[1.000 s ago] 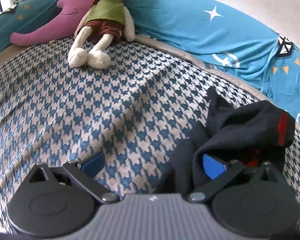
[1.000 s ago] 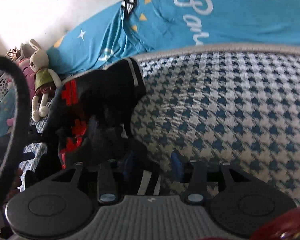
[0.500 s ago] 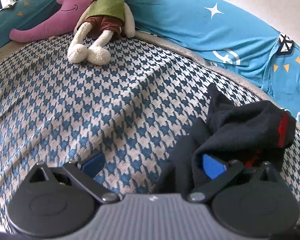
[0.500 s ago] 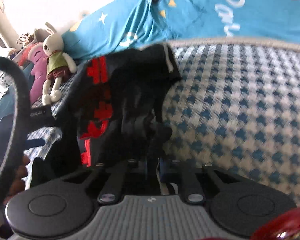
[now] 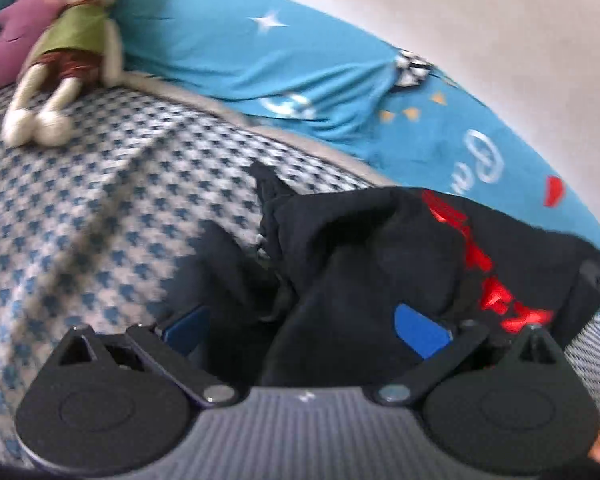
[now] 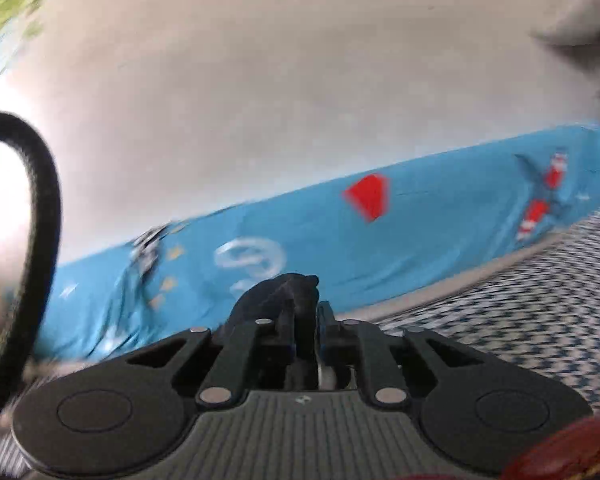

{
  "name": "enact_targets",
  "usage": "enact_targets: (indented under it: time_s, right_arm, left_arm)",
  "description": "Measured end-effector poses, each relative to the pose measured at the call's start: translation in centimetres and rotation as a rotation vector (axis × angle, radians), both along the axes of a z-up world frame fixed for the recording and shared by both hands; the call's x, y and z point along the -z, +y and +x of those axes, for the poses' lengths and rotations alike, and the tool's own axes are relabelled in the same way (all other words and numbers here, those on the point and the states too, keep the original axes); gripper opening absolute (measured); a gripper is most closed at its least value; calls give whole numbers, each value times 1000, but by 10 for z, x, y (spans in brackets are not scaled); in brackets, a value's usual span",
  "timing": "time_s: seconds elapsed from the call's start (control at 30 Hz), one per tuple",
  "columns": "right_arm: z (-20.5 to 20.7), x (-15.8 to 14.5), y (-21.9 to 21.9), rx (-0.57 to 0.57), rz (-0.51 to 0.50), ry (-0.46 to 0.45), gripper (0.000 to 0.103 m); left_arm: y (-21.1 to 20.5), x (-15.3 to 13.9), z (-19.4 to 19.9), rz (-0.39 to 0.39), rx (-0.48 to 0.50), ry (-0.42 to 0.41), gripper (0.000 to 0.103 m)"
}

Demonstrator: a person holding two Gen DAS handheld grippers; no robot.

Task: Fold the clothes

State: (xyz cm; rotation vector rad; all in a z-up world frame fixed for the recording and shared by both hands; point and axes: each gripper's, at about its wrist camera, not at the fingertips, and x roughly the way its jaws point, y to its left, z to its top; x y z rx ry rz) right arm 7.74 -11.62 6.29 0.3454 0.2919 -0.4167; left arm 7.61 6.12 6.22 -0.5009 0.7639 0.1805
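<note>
My grippers and the black top

My right gripper is easing a little, black top pinched between; my left gripper gapes wide. The crumpled, red-lettered top sits near the bed's far edge.

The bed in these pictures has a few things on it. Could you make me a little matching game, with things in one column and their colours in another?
Things:
1. plush rabbit's top
2. garment lying in front of the left gripper
3. long cushion along the wall
4. bedcover

Colours:
A. black with red lettering
B. blue and white houndstooth
C. green
D. bright blue with a white star

Pairs: 1-C, 2-A, 3-D, 4-B
</note>
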Motion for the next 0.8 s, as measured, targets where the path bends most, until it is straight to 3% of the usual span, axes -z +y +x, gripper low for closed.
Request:
enact_targets:
  time_s: [0.13,0.27,0.43,0.6,0.8]
  right_arm:
    - [-4,3,-21,42,98,-5,21]
    - [-6,2,-31,39,111,16,21]
    - [-6,16,-35,-1,126,150,23]
    - [-19,38,-41,-55,216,284,39]
    - [-24,61,-38,-132,326,376,45]
  left_arm:
    - [-14,1,5,17,21,13,103]
    - [-8,3,5,25,-9,25,103]
    - [0,7,3,50,-35,62,103]
    - [5,13,1,69,-40,91,103]
    - [8,14,-6,70,-35,102,103]
